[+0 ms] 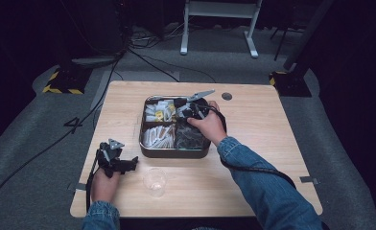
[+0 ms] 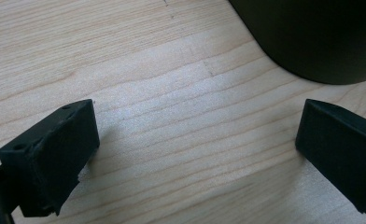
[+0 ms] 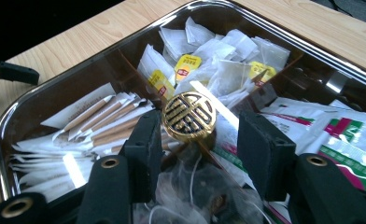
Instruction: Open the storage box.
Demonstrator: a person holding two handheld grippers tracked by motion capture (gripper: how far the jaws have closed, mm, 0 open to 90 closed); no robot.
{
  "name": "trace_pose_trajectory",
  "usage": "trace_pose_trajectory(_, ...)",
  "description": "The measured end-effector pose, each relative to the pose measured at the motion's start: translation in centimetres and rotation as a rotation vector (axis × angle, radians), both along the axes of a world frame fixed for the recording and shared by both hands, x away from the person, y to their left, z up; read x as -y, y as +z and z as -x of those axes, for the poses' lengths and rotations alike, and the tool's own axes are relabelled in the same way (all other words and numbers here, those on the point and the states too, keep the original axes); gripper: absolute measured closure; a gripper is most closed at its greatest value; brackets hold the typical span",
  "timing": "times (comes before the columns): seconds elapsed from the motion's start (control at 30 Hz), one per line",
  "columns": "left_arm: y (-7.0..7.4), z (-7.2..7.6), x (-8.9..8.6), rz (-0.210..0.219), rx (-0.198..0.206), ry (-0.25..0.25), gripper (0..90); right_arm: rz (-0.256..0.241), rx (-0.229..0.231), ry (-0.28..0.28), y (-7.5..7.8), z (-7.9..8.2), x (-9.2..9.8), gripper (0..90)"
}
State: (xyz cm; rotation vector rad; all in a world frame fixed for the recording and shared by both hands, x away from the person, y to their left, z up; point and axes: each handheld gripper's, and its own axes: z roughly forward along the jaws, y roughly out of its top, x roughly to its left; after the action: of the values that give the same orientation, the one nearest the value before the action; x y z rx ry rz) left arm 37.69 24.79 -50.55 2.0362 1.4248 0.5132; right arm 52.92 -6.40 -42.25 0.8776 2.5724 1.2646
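Observation:
A dark metal tray [image 1: 174,154] with several compartments sits mid-table, holding tea bags [image 3: 218,51], paper sticks [image 3: 102,121] and green-and-white sachets [image 3: 354,135]. Glare suggests a clear lid over it, with a round gold knob [image 3: 189,116] at its centre. My right gripper [image 1: 190,113] hovers over the tray, open, with the knob between its jaws [image 3: 193,135]. The left jaw is against the knob and the right jaw stands a little off it. My left gripper [image 1: 130,164] rests low over bare wood at the table's front left, open [image 2: 197,135] and holding nothing.
A clear plastic cup [image 1: 155,181] stands near the front edge, just right of the left gripper. The tray's dark rounded corner [image 2: 321,42] looms ahead of the left jaws. A round cable hole [image 1: 227,96] lies behind the tray. Bare wood surrounds the tray.

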Motion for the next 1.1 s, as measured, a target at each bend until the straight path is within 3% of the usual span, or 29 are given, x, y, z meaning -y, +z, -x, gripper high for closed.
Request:
trace_pose_trajectory(0.2, 0.0, 0.0, 0.0, 0.000, 0.000, 0.000, 0.0, -0.013, 0.002, -0.014, -0.7, 0.0, -0.9, 50.9)
trace_pose_trajectory(0.47, 0.0, 0.0, 0.0, 0.001, 0.000, 0.002, 0.0, 0.022, 0.019, -0.034, -1.7, 0.1, -2.1, 54.7)
trace_pose_trajectory(0.5, 0.0, 0.0, 0.0, 0.000, 0.000, 0.000, 0.0, 0.030, 0.031, -0.031, -2.0, 0.1, -2.2, 56.0)
trace_pose_trajectory(0.53, 0.0, 0.0, 0.0, 0.001, 0.001, 0.000, 0.0, 0.071, 0.078, -0.015, -2.0, 0.3, -2.5, 57.6)
trace_pose_trajectory(0.6, 0.0, 0.0, 0.0, 0.000, 0.000, 0.000, 0.0, 0.081, 0.088, -0.014, -2.0, 0.4, -2.6, 57.7)
trace_pose_trajectory(1.1, 0.0, 0.0, 0.0, 0.001, 0.000, 0.000, 0.0, 0.081, 0.092, -0.029, -2.0, 0.5, -2.7, 58.3)
